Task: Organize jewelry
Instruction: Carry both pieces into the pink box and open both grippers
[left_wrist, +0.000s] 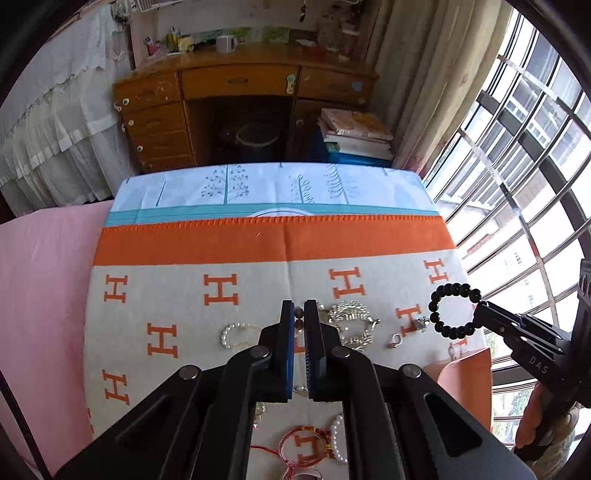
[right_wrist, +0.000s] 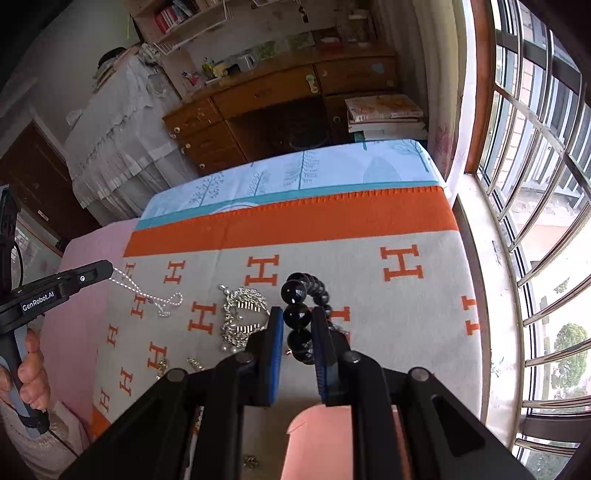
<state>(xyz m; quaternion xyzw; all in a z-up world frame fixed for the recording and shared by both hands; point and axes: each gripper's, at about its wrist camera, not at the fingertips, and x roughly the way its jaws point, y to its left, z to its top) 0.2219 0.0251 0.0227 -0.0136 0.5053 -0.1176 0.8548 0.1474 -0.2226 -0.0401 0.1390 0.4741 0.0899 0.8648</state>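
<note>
Right wrist: right gripper (right_wrist: 297, 317) is pinching the black bracelet (right_wrist: 301, 295), dangling above the blanket (right_wrist: 388, 332).
Left gripper (right_wrist: 107, 269): clamping a thin silver chain (right_wrist: 147, 293), trailing.
Handling: beads probably slick, chain floppy; grip mid-strand.

The bed (left_wrist: 48, 258) has a pink sheet showing at its left side. Over it lies a pale blue cloth (left_wrist: 273, 184) with printed plants, and nearer, overlapping it, a grey blanket (left_wrist: 236, 325) with an orange band and orange H letters. On the blanket lie several pieces: a small pearl bracelet (left_wrist: 232, 335) left of centre, a big silver rhinestone piece (left_wrist: 351, 325) in the middle, and a small silver ring (left_wrist: 394, 340) to its right. Nearer the lower edge lie a red cord bangle (left_wrist: 295, 448) and a white pearl strand (left_wrist: 338, 439), close together. A peach paper bag (left_wrist: 465, 373) rests at the blanket's right edge.
</note>
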